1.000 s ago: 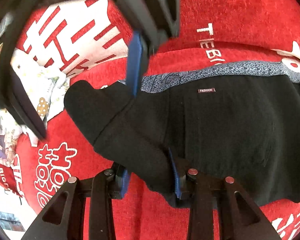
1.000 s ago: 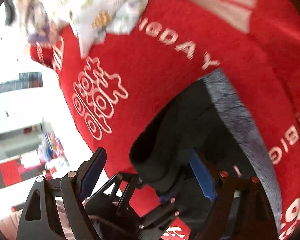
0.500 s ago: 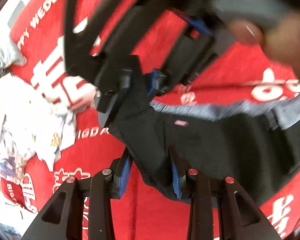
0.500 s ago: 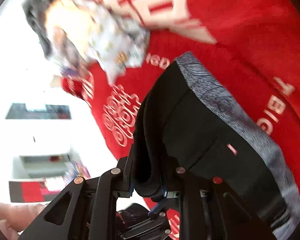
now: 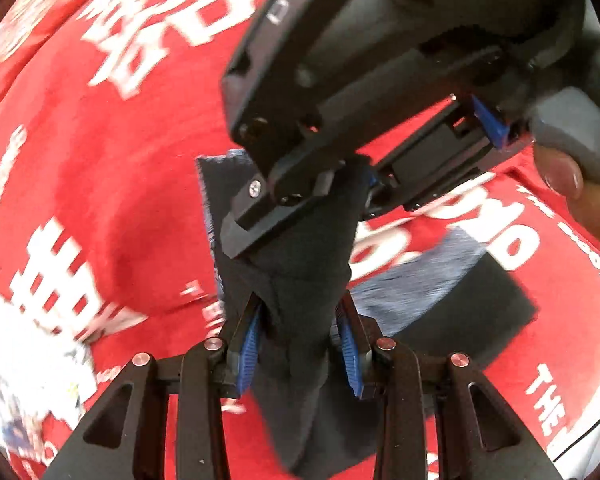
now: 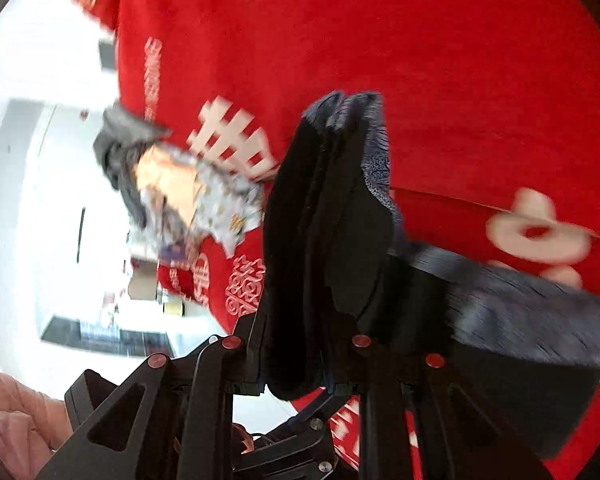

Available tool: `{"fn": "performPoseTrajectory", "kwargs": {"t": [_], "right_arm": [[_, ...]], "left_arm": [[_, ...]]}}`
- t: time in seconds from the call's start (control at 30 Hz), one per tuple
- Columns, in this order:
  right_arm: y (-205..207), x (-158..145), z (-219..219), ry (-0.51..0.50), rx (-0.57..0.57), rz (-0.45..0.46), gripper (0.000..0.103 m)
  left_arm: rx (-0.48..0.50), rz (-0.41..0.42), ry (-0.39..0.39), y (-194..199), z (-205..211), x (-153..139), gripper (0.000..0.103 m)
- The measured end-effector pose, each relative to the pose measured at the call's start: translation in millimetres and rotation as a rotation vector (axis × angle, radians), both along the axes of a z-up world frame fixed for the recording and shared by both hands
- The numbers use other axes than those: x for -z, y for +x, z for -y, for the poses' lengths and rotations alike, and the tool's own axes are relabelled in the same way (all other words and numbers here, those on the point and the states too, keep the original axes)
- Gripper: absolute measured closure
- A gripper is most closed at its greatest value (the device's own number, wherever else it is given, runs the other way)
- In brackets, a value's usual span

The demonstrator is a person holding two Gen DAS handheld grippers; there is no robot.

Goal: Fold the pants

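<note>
The black pants (image 5: 304, 264) with a grey waistband (image 5: 416, 276) hang lifted above the red cloth (image 5: 120, 180). My left gripper (image 5: 300, 342) is shut on a bunched fold of them, its blue pads pressing both sides. Just above it, filling the top of the left wrist view, my right gripper (image 5: 340, 188) pinches the same fold. In the right wrist view the right gripper (image 6: 296, 356) is shut on a thick black bunch of the pants (image 6: 324, 220), with the waistband (image 6: 520, 300) trailing off to the right. Both views are motion-blurred.
A red cloth (image 6: 420, 60) with white lettering covers the surface. A heap of patterned and grey clothes (image 6: 188, 192) lies at its far edge, with white floor beyond. A person's thumb (image 5: 560, 168) rests on the right gripper's handle, and a pink sleeve (image 6: 8, 412) shows low left.
The right gripper shut on the pants' edge. Both grippers then rose and swept across the cloth with the fold, and the right one now sits close in front of the left camera.
</note>
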State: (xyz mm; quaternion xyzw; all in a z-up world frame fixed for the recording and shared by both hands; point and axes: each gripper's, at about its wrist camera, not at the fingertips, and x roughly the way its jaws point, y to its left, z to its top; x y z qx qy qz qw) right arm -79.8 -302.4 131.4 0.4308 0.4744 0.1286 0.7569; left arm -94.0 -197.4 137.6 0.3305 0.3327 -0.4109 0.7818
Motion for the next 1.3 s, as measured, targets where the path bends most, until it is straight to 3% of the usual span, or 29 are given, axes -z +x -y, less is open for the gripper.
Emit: {"fn": "performPoseTrajectory", "kwargs": {"t": [0.17,0.4,0.53,0.7,0.77,0.97,1.1,1.23,1.3], "right_arm": [[-69.9,22.7,62.4,0.026,0.144,-0.045,0.081],[-138.4,88.3,96.5,0.077,0.267,-0.157,0.081],[-161.6,121.2,105.5,0.099,0.301,-0.223,0.081],[-175.0,142.2,111.7,0.135,0.348,-0.256,0.076],[-175.6,139.3,112.1,0.123,0.349,-0.260,0.074],[-174.4,125.3,106.0,0.006,0.323,-0.312,0.067],[-187.4,113.9,105.1,-0.118,0.358,-0.410,0.065],[-198.7,90.4,104.7,-0.201,0.407,-0.398,0.066],[-190.6,76.9,97.8,-0.234,0.393,-0.353,0.066]], "left_arm": [[0.113,-0.025,0.050,-50.5,46.8,22.4,0.067],[0.221,-0.073,0.171,-112.4,81.0,73.9,0.067],[0.259,-0.047,0.248,-132.9,89.1,103.5,0.067],[0.269,-0.047,0.273,-135.5,88.5,106.1,0.056],[0.261,-0.094,0.269,-128.5,83.3,98.6,0.043],[0.184,-0.177,0.233,-97.9,39.6,69.4,0.042],[0.030,-0.199,0.226,-56.9,8.2,58.5,0.042],[-0.117,-0.206,0.264,-9.2,-20.1,71.5,0.042],[-0.185,-0.263,0.275,9.9,-31.0,82.2,0.042]]}}
